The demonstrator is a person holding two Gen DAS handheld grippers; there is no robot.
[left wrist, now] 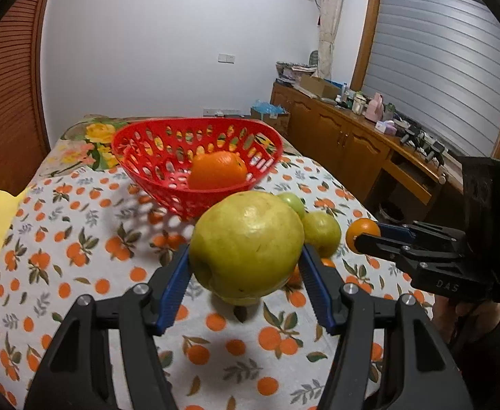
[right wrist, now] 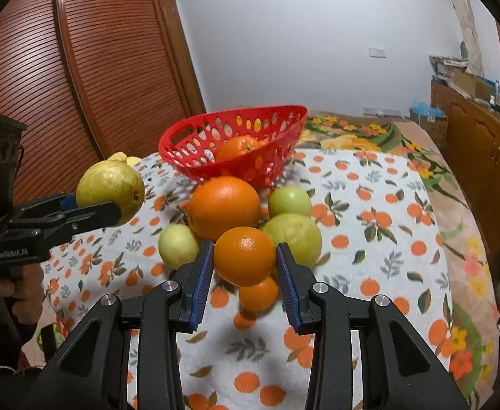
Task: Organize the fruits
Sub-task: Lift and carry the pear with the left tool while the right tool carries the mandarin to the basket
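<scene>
Covering the bed is an orange-print cloth, red basket toward its far edge. Left hand-held gripper, angled downward, clamps a raised yellow-green pear. Right hand-held gripper, likewise angled, pinches a small orange above the fruit pile.

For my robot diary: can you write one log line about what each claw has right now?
left claw: holds yellow-green pear, lifted | right claw: holds small orange, lifted | red basket: one orange inside

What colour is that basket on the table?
Red, with oval holes; the basket shows best in the right wrist view.
</scene>
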